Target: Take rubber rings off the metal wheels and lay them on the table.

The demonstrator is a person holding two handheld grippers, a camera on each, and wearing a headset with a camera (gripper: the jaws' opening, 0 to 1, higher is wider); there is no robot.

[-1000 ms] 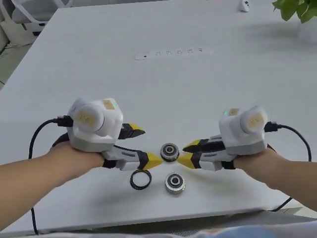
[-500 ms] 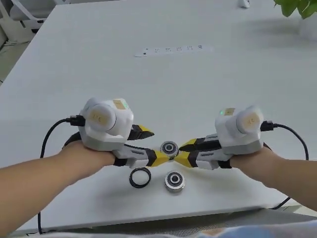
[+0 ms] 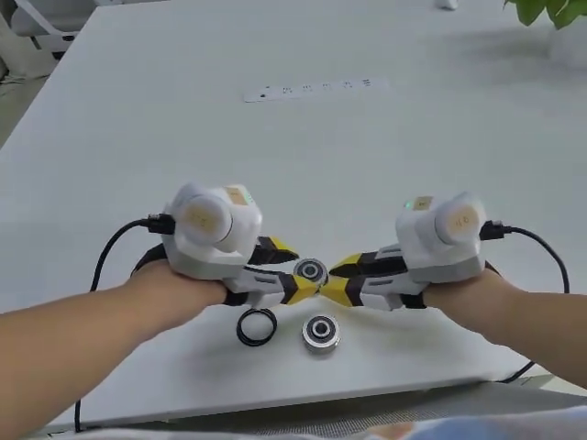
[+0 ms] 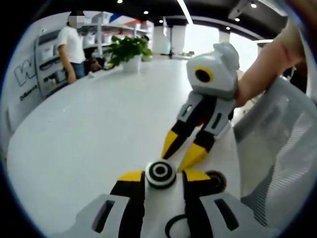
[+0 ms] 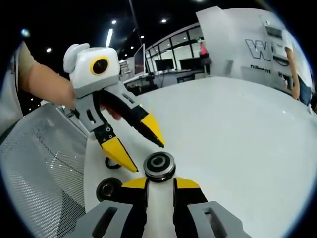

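Observation:
A small metal wheel (image 3: 310,270) with a dark hub lies on the white table (image 3: 303,165), between the two grippers. My left gripper (image 3: 295,269) comes in from the left, open, its yellow tips on either side of the wheel (image 4: 160,173). From the right, my right gripper (image 3: 332,278) points at the same wheel (image 5: 159,166), jaws a little apart and tips right against it. A second wheel (image 3: 321,332) lies nearer the front edge. Beside it a loose black rubber ring (image 3: 257,326) rests flat on the table.
A white power strip (image 3: 312,89) is set into the table farther back. A plant (image 3: 541,11) stands at the far right corner. The table's front edge runs just below the second wheel. Cables trail from both grippers.
Both grippers have moved inward toward each other, and their tips now meet the wheel from both sides. The second wheel and the loose ring have stayed put.

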